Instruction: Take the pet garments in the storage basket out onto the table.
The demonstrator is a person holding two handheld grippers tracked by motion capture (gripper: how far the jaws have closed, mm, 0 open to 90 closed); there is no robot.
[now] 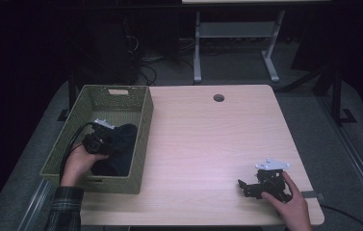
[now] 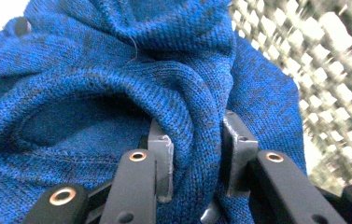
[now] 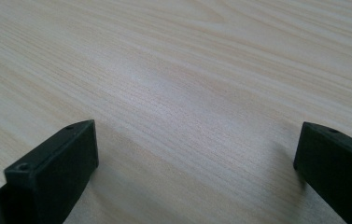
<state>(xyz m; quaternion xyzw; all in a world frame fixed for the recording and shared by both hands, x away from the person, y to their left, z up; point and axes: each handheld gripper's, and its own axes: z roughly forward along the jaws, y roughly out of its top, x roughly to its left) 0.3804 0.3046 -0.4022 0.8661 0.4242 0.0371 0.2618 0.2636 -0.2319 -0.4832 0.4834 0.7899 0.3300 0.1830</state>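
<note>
A blue knitted garment lies bunched inside the green woven basket at the table's left; from the high view it looks dark. My left gripper is down in the basket, and in the left gripper view its jaws are shut on a thick fold of the knit. My right gripper rests low over the table near the front right corner. Its jaws stand wide apart in the right gripper view, with bare wood between them.
The light wooden table has a round cable hole near its far edge. The basket's woven wall rises close on the right of the garment. A white-legged desk frame stands behind the table.
</note>
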